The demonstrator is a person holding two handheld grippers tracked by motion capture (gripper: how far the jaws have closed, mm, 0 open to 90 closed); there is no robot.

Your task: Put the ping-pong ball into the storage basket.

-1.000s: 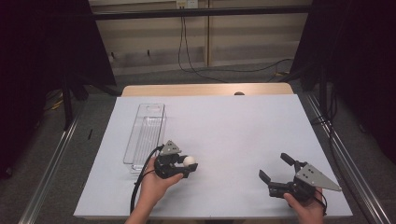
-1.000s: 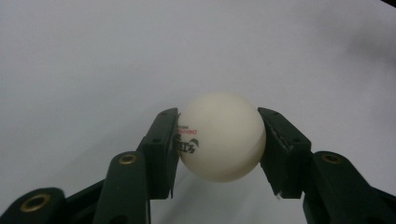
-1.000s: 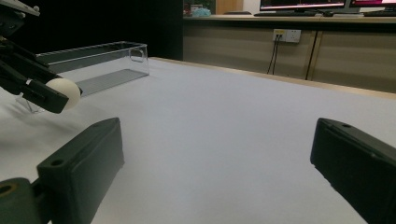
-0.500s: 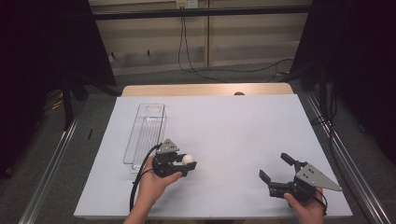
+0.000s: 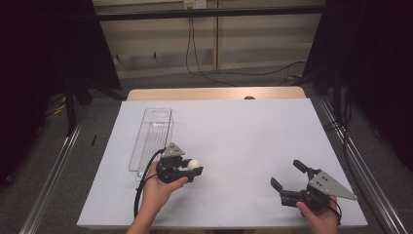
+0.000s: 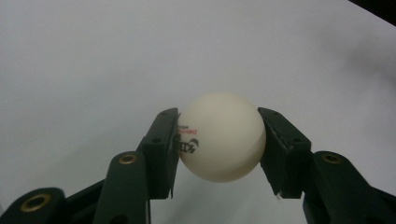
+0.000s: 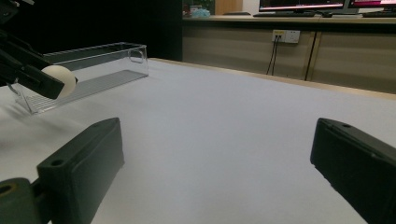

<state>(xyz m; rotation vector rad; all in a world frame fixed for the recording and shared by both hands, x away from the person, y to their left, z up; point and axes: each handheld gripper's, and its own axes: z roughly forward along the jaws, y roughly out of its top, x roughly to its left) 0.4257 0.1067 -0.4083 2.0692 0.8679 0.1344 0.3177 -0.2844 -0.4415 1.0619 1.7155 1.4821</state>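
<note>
**Ball clamped in my left fingers, just off the clear tray**

Right now my left gripper [image 5: 191, 169] has a white ping-pong ball [image 5: 194, 165] pinched between its two black fingers [image 6: 161, 151]. In the left gripper view the ball [image 6: 220, 136] sits squarely between both pads, one pad pressed against each side, with small dark and red print facing the left-hand pad. Under it I see nothing but the pale sheet covering the tabletop [image 5: 243, 136].

I take the clear plastic tray [image 5: 151, 139] as my landmark. It is long and narrow, it lies on the sheet with its length running away from me, and I can see nothing lying inside it. The ball is held just beside the near end of that tray, on the side towards the middle of the sheet, outside its walls. My left hand [image 5: 158, 187] comes up from the near edge and sits next to the tray's near corner. In the right gripper view the tray [image 7: 88, 70] shows behind the ball [image 7: 60, 80], which looks lifted off the sheet, though I cannot say by how much.

My right gripper [image 5: 290, 181] is well apart from the tray, near the opposite near corner of the sheet. Its fingers [image 7: 81, 170] stand wide open, with nothing between them and bare sheet beyond.
</note>
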